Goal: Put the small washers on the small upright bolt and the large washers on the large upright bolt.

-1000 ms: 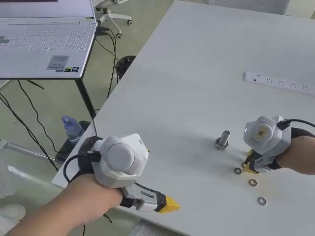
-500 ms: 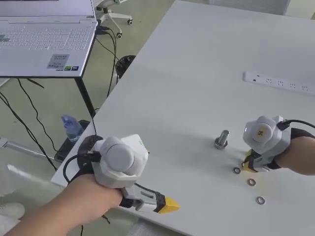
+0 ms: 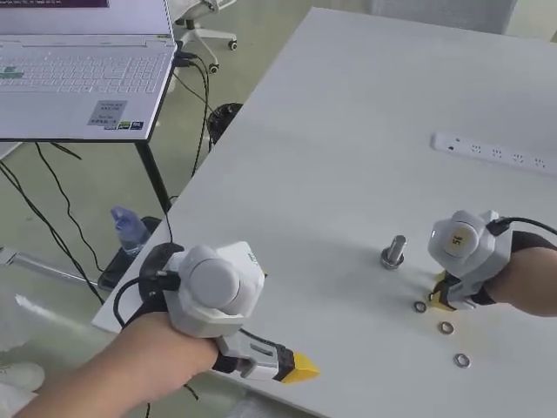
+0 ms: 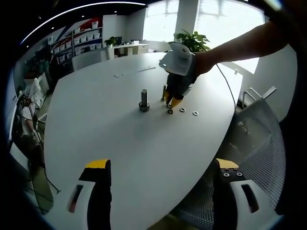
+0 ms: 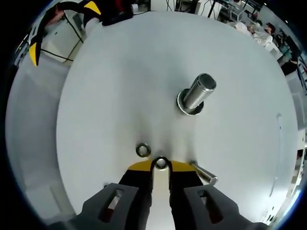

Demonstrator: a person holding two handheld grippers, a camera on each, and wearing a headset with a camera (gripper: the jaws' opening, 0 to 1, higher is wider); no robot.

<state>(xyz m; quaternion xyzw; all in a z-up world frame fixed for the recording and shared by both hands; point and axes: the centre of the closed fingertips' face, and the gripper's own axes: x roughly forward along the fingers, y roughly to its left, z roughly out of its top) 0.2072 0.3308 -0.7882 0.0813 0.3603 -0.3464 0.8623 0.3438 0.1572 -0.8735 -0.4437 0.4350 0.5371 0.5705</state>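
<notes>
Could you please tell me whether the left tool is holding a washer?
No, the jaws of the left tool stand wide apart with nothing between them.

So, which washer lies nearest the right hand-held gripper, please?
The washer sitting between the right hand-held gripper's yellow tips; another washer lies free just beside them.

This is looking like an office. A big white table [image 3: 348, 131] is standing as a meeting table, with a power strip [image 3: 492, 150] lying on it. A laptop [image 3: 83, 74] is sitting open on a side stand, cables [image 3: 52, 226] trailing below. A swivel chair [image 3: 204, 22] is standing beyond, and a plant [image 4: 192, 40] and shelves [image 4: 88, 36] are lining the windowed wall.
</notes>
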